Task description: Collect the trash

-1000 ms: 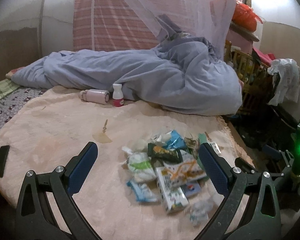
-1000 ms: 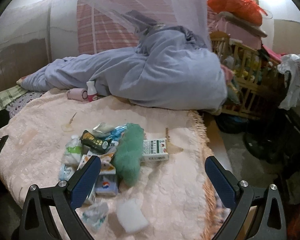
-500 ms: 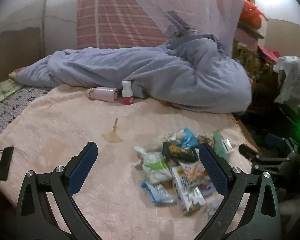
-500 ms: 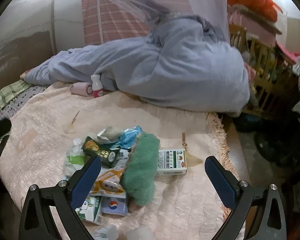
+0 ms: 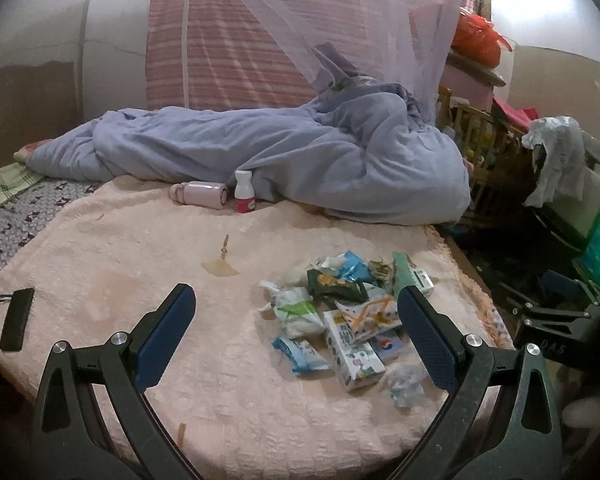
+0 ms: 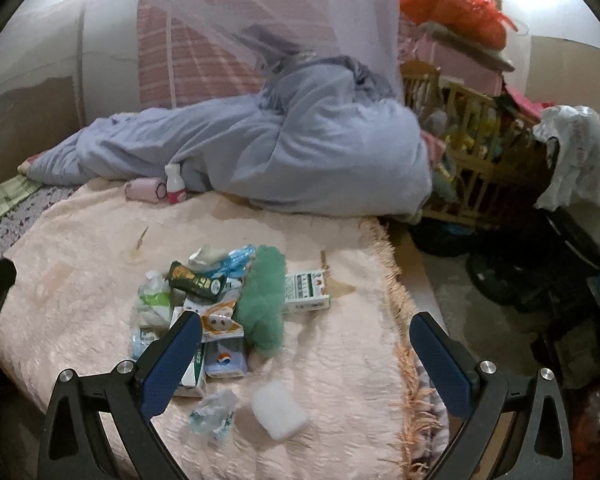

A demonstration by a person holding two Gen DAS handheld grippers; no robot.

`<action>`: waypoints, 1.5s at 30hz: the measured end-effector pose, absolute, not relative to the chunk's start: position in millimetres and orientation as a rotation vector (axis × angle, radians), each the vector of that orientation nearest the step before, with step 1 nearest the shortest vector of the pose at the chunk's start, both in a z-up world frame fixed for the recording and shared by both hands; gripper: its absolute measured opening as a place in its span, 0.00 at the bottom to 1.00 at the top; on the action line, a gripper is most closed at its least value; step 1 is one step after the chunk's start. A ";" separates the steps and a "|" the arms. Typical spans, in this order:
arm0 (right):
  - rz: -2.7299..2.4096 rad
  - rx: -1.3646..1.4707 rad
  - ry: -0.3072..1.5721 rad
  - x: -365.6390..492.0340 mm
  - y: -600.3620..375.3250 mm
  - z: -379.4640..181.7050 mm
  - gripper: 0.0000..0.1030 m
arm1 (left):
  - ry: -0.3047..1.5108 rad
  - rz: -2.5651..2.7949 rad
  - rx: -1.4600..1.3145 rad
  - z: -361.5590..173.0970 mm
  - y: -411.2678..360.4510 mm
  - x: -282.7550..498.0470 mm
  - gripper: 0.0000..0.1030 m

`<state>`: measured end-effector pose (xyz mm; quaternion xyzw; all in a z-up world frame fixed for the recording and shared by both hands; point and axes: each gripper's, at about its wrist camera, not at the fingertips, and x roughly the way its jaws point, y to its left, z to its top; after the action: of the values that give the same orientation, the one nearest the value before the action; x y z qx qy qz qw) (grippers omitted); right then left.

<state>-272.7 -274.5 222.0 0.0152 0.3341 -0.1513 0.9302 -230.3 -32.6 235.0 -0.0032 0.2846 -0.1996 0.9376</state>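
Observation:
A pile of trash (image 5: 340, 312) lies on the pink bedspread (image 5: 120, 264): snack wrappers, small cartons, a crumpled clear wrapper. In the right wrist view the same pile (image 6: 204, 300) lies beside a green fuzzy cloth (image 6: 262, 300), a white and green box (image 6: 306, 292) and a white foam block (image 6: 280, 410). My left gripper (image 5: 296, 336) is open and empty, held over the front of the pile. My right gripper (image 6: 306, 364) is open and empty, just right of the pile near the bed's fringed edge.
A blue quilt (image 5: 280, 156) is bunched at the back of the bed. A pink flask (image 5: 200, 194) and a small white bottle (image 5: 244, 192) lie in front of it. A black remote (image 5: 17, 318) lies at the left. A wooden crib (image 6: 472, 132) stands to the right.
Both grippers have shifted slightly, so the pile now sits a little further right and lower in the left view. The right view first moved closer, then back. Both grippers stay open.

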 end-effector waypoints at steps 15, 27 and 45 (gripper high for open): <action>-0.311 0.048 0.649 -285.3 -254.0 231.4 1.00 | 0.563 -0.449 0.022 240.7 -24.6 -241.0 0.98; -0.245 -0.015 0.729 -281.2 -254.1 212.3 0.98 | 0.625 -0.507 0.043 215.6 -22.1 -228.1 0.98; -0.142 0.130 1.087 -249.5 -295.8 80.4 0.41 | 0.826 -0.840 0.161 144.0 -91.4 -228.9 0.86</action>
<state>-249.5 -295.8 80.4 0.0617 0.5162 -0.0673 0.8516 -228.9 -91.4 144.0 0.0758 0.3890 -0.3955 0.8286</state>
